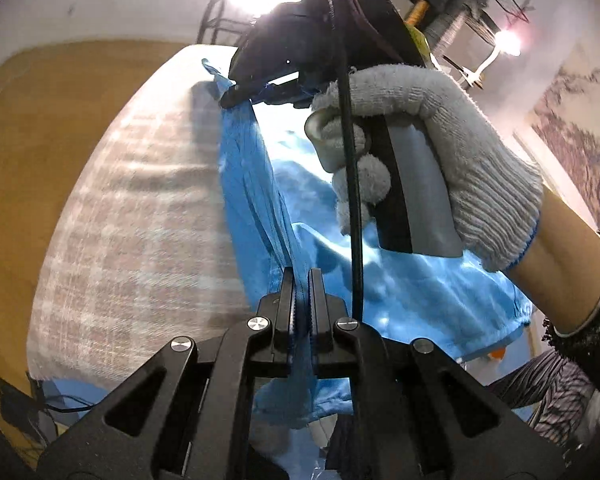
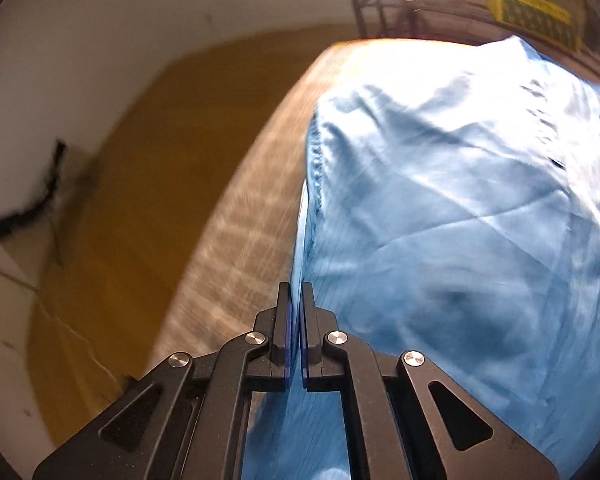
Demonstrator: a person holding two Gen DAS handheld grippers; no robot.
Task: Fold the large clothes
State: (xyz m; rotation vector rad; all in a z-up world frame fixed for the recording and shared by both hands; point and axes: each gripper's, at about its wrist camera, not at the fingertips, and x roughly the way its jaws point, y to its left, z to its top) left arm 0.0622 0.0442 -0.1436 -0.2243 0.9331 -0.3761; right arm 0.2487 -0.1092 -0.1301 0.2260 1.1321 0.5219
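A large blue garment [image 1: 412, 280] lies on a checked bed cover [image 1: 139, 216]. My left gripper [image 1: 301, 276] is shut on a bunched edge of it, and that edge runs taut up to my right gripper [image 1: 239, 94]. A gloved hand [image 1: 440, 140] holds the right gripper's handle. In the right wrist view my right gripper [image 2: 296, 292] is shut on a thin edge of the blue garment [image 2: 460, 208], which spreads wrinkled to the right over the bed cover [image 2: 243, 240].
Brown flooring [image 1: 59, 128] lies left of the bed, with a white wall [image 2: 79, 60] behind. A metal rack [image 2: 380, 4] and bright lamps stand at the far end. A patterned sleeve [image 1: 580, 340] is at the right edge. A black cable [image 1: 352, 184] hangs past the handle.
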